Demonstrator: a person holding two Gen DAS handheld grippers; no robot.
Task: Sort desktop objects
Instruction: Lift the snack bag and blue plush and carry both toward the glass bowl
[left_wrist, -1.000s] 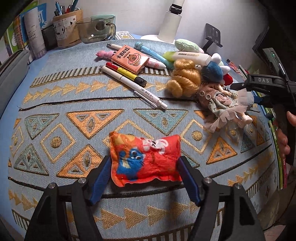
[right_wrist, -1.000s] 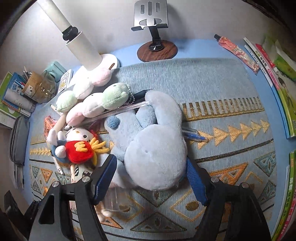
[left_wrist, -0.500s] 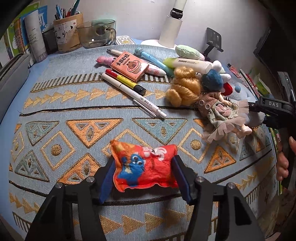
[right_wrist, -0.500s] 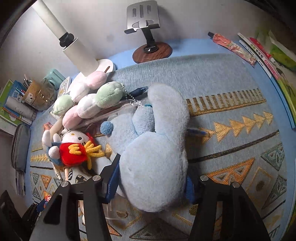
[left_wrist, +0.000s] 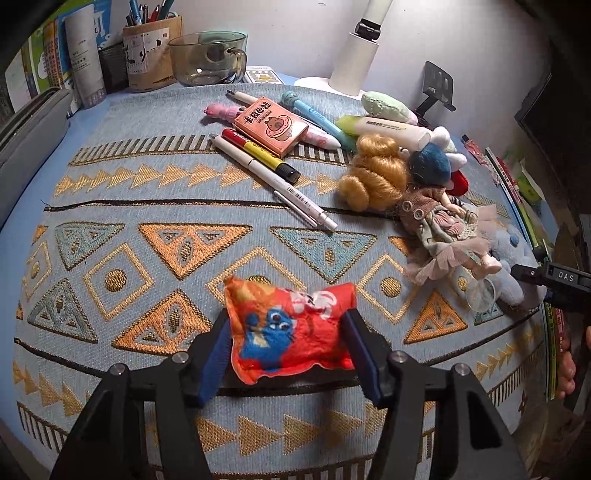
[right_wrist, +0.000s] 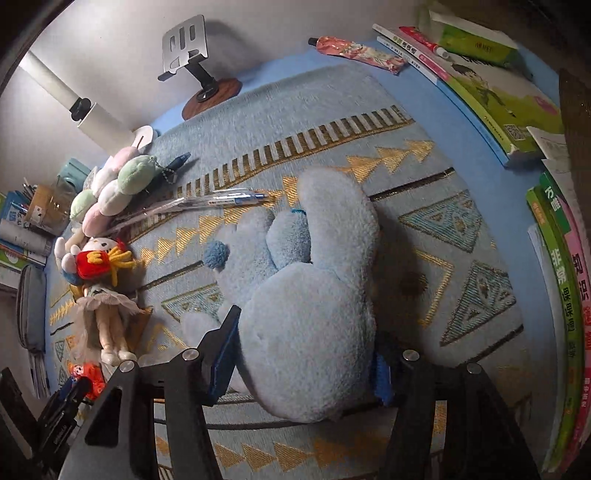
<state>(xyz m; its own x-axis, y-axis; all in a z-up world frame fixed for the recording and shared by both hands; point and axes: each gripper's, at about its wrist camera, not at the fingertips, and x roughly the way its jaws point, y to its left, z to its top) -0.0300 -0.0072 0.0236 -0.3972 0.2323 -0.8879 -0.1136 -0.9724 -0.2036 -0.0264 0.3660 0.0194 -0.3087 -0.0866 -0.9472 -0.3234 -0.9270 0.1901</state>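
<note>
The pouch (left_wrist: 291, 332) lies on the mat (left_wrist: 147, 206) at its near edge, between the left gripper (left_wrist: 286, 354) fingers. Behind it lie the pens (left_wrist: 273, 177); the doll (left_wrist: 432, 218) lies right of them. The mug (left_wrist: 208, 57) stands behind the mat.

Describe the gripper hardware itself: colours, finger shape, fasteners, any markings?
Both are matte black two-finger frames. The left gripper and the right gripper have angular forked arms, silver round screw heads at the joints and blue pads lining the inner finger faces. Seen from the left wrist camera, the right unit's body carries white "DAS" lettering. No cables visible.
</note>
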